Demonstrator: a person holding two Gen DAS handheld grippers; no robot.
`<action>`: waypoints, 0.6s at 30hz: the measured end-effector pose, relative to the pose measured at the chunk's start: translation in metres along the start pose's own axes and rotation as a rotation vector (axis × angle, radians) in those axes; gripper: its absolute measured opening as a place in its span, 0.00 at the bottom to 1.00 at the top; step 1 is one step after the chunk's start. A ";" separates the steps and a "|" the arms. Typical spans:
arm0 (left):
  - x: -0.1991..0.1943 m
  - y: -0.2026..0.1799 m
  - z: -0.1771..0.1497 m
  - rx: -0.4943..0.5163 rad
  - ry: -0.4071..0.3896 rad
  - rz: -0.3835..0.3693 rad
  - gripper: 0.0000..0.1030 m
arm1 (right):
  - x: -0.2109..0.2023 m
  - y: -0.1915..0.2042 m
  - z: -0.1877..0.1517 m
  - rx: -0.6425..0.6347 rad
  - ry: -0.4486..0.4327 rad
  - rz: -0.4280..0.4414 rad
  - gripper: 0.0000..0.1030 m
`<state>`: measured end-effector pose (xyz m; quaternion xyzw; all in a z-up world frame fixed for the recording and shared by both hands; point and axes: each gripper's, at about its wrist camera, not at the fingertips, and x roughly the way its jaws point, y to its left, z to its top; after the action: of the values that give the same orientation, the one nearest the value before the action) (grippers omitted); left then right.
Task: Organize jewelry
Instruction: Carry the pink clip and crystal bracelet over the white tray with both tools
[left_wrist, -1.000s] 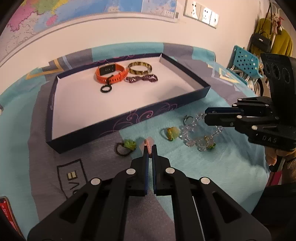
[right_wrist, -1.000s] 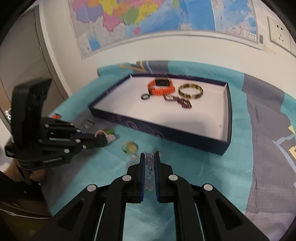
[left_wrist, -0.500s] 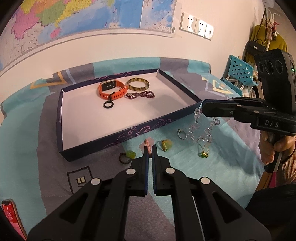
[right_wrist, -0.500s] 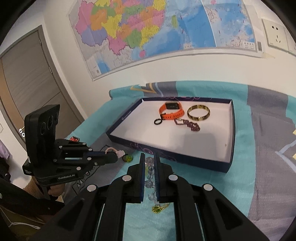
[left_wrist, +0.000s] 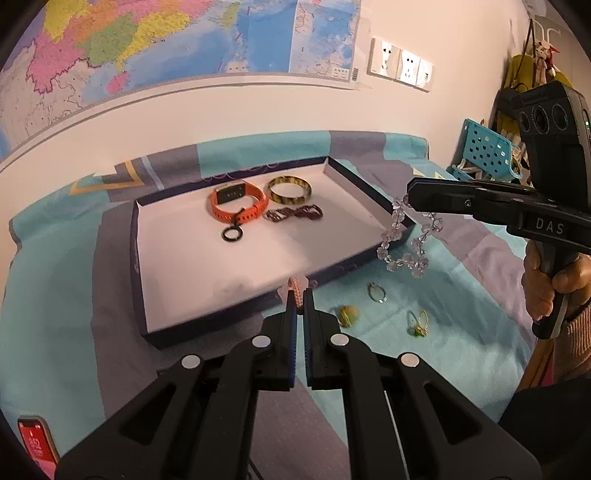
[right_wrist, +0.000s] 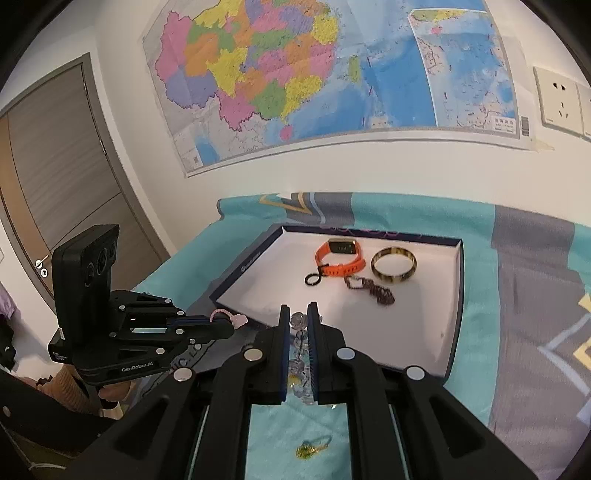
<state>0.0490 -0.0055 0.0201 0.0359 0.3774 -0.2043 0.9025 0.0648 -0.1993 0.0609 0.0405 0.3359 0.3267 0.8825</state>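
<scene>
Both pieces have been lifted clear of the cloth since a second ago. A clear bead bracelet is clamped in the right claw, dangling just beside the box rim. A pink bracelet is pinched in the left claw, mostly hidden. Placement in the box is judged next. Three rings are left on the cloth.

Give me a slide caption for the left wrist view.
Left gripper lifts a pink bracelet while the right gripper dangles a crystal bracelet beside the tray.
</scene>
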 end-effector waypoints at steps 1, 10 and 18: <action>0.001 0.002 0.002 0.000 -0.001 0.002 0.04 | 0.001 0.000 0.002 -0.002 -0.003 -0.003 0.07; 0.011 0.009 0.020 0.014 -0.005 0.028 0.04 | 0.014 -0.006 0.024 -0.006 -0.014 -0.014 0.07; 0.027 0.015 0.030 0.018 0.011 0.038 0.04 | 0.033 -0.011 0.033 0.002 -0.001 -0.006 0.07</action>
<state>0.0918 -0.0074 0.0215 0.0521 0.3796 -0.1901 0.9039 0.1104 -0.1829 0.0645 0.0406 0.3357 0.3236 0.8837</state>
